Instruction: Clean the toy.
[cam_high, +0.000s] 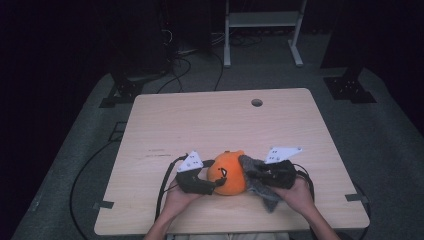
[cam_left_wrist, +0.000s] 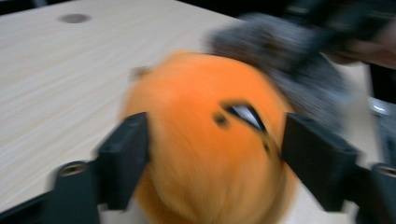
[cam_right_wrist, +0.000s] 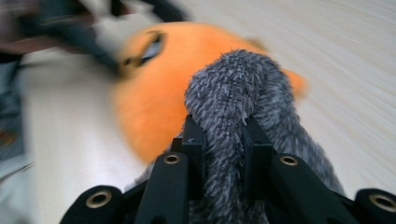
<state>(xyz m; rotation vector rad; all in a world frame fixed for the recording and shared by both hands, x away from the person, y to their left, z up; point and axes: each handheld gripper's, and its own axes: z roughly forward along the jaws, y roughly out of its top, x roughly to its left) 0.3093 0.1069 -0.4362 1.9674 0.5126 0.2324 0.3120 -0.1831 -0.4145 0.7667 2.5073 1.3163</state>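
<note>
Sitting near the front edge of the light wooden table (cam_high: 200, 115) is one round orange plush toy (cam_high: 227, 174) with one shaggy grey fabric piece (cam_high: 260, 186) against its right side. Its dark face marking tilts up and left; no long axis is clear. Your left gripper (cam_high: 212, 184) has its jaws spread either side of the plush, their contact blurred. Your right gripper (cam_high: 257, 176) has narrow jaws pinching the grey fabric.
</note>
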